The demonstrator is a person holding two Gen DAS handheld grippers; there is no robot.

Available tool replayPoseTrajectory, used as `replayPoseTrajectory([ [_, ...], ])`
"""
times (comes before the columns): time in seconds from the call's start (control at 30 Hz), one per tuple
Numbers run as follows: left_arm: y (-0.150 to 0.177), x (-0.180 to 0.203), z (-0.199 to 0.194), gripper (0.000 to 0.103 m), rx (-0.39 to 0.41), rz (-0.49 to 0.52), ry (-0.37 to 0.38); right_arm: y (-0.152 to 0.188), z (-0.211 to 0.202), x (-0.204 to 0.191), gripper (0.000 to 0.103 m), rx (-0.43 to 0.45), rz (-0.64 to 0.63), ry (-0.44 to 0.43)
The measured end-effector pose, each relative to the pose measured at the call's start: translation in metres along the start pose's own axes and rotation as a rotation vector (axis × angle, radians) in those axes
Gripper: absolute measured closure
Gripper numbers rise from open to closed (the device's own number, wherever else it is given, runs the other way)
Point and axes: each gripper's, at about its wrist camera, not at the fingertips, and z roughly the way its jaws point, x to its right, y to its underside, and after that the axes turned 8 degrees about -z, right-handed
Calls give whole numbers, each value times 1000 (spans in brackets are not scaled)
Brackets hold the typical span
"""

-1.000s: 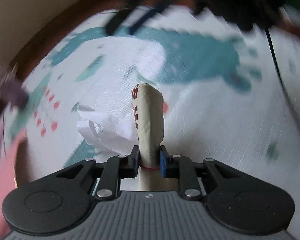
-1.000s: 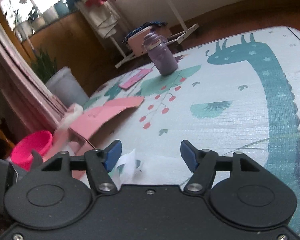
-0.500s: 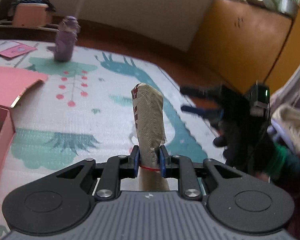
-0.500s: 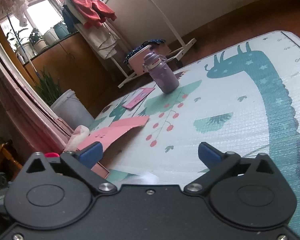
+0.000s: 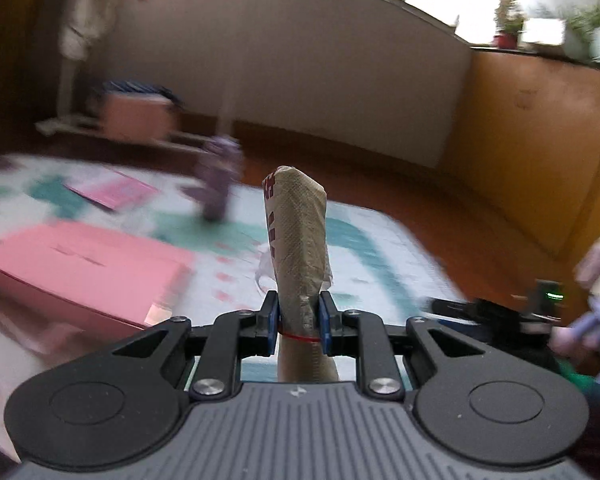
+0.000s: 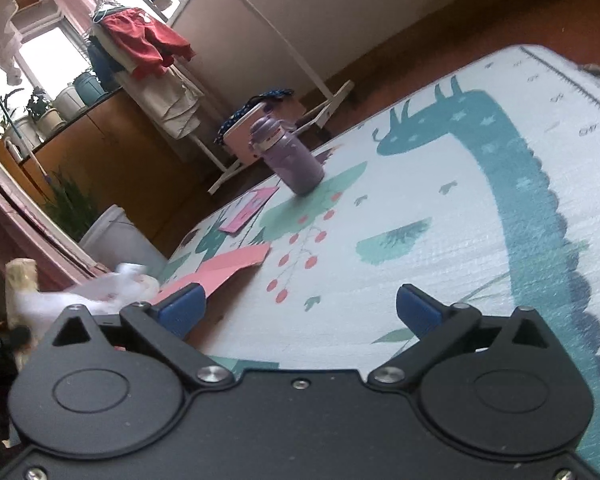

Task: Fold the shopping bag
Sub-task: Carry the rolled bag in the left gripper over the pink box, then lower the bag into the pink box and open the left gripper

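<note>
Folded beige shopping bag (image 5: 300,248) is being clamped in left gripper (image 5: 299,322); right gripper (image 6: 298,306) is being held agape, empty; folding appears largely done.

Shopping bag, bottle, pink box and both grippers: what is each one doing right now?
Shopping bag: rolled into a tight bundle, pinched upright, off the mat.
Left hand-held gripper: shut on the bag.
Right hand-held gripper: open, holding nothing.
Purple bottle: standing on the mat, cap on.
Pink box: flap open.
</note>
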Motion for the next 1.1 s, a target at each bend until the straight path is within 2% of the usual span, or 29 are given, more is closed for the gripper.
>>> replayPoseTrajectory([
  [0.07, -11, -13, -3, 83, 10, 95, -191, 0, 0, -1, 0, -3, -1, -1],
  [0.13, -13, -19, 6, 83, -14, 243, -365, 0, 1, -2, 0, -8, -4, -3],
  [0.27, 1, -30, 39, 83, -113, 480, -614, 1, 3, -4, 0, -17, -12, -6],
  [0.3, 10, -36, 55, 83, -168, 527, -664, 1, 3, -4, 0, -19, -14, -7],
  [0.33, 19, -42, 67, 83, -209, 537, -682, 1, 4, -5, 0, -21, -15, -8],
  [0.43, 50, -54, 107, 83, -347, 579, -696, 2, 7, -6, 0, -34, -25, -11],
  [0.5, 69, -59, 127, 83, -440, 554, -663, 3, 9, -5, 0, -47, -29, -15],
  [0.57, 83, -63, 141, 83, -494, 542, -651, 4, 10, -5, 0, -53, -29, -20],
  [0.63, 92, -71, 149, 86, -563, 445, -587, 3, 11, -5, 0, -55, -32, -25],
  [0.77, 88, -82, 136, 73, -536, 357, -570, 5, 16, -6, 0, -70, -45, -24],
  [0.8, 88, -85, 134, 70, -540, 334, -547, 5, 18, -6, 0, -74, -48, -24],
  [0.83, 84, -88, 126, 61, -551, 277, -477, 6, 19, -6, 0, -78, -52, -24],
  [0.87, 82, -88, 121, 55, -542, 256, -450, 6, 18, -7, 0, -80, -58, -20],
  [0.93, 75, -87, 103, 54, -497, 205, -391, 7, 13, -12, 0, -80, -75, -7],
  [1.0, 68, -86, 93, 54, -474, 172, -369, 7, 8, -17, 0, -81, -92, 6],
  [1.1, 53, -78, 74, 54, -393, 141, -351, 8, 0, -24, 0, -82, -117, 25],
])
